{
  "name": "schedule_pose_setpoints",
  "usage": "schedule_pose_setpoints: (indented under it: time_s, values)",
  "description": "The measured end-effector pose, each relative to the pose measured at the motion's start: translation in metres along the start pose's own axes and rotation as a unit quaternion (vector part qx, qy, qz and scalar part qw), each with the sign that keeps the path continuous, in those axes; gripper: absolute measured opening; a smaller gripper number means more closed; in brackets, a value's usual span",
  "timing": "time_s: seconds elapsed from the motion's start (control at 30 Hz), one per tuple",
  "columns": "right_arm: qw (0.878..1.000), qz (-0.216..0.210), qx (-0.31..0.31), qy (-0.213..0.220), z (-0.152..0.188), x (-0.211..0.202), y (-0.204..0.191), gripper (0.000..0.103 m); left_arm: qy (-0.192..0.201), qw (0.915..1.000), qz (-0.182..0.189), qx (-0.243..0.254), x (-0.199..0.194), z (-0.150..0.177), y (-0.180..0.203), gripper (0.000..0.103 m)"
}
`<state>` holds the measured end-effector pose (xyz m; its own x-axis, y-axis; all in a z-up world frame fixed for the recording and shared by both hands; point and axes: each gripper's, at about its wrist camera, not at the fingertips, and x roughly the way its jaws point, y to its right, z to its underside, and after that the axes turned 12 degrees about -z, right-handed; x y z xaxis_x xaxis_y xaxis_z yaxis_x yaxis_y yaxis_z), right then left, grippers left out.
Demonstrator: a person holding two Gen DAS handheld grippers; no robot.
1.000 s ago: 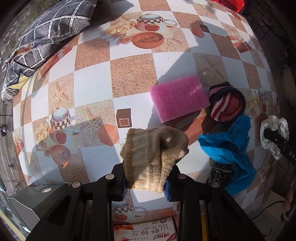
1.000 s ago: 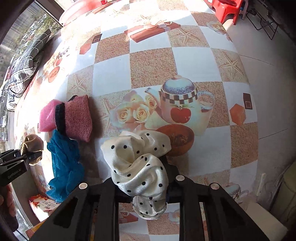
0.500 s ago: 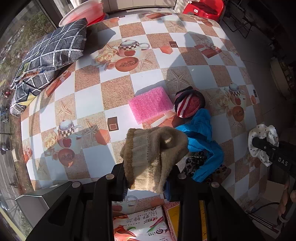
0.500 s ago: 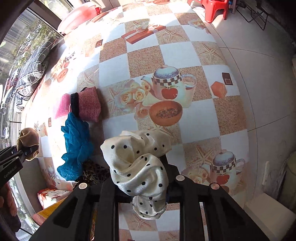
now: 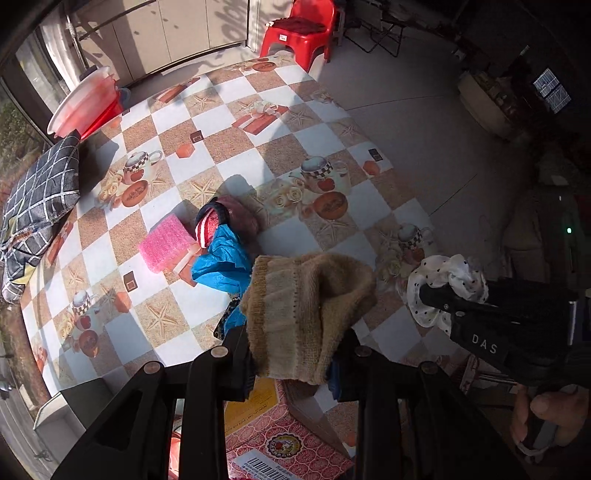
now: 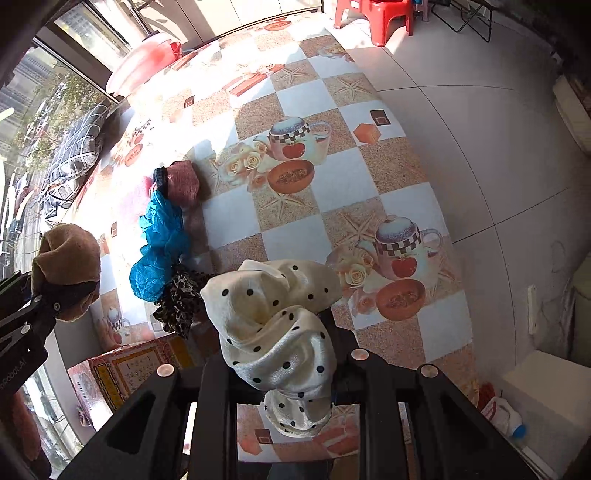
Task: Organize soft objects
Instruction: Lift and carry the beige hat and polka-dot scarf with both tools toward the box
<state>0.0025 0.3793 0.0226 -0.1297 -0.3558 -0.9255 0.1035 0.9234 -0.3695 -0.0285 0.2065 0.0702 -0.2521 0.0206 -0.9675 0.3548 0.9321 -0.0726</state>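
Note:
My left gripper (image 5: 291, 363) is shut on a beige knit hat (image 5: 306, 314) and holds it high above the table's near edge; the hat also shows in the right wrist view (image 6: 66, 266). My right gripper (image 6: 280, 373) is shut on a cream polka-dot scarf (image 6: 273, 325), also seen in the left wrist view (image 5: 447, 284). On the checkered table (image 5: 229, 140) lie a pink sponge (image 5: 166, 243), a red striped knit hat (image 5: 221, 221), a blue cloth (image 5: 221, 266) and a leopard-print cloth (image 6: 181, 299).
A dark grid-pattern cushion (image 5: 37, 199) lies at the table's left edge. A red and white basin (image 5: 85, 107) sits at the far corner. A red stool (image 5: 299, 33) stands beyond. A printed cardboard box (image 5: 280, 439) is just below the grippers.
Both grippers have pulled up and back from the table with their cloths still held. The table looks smaller and farther; the box has come into view below.

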Motion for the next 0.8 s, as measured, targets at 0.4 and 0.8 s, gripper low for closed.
schedule_pose_setpoints:
  time_s: [0.4,0.8]
  values:
    - [0.998,0.021,0.052,0.015,0.061,-0.033,0.019,0.023,0.016,0.9945,0.056,0.087,-0.035,0.052,0.062,0.032]
    - [0.998,0.033,0.051,0.001,0.116,-0.037,0.001,0.023,0.021,0.9855,0.077,0.149,-0.056,0.124,0.080,0.032]
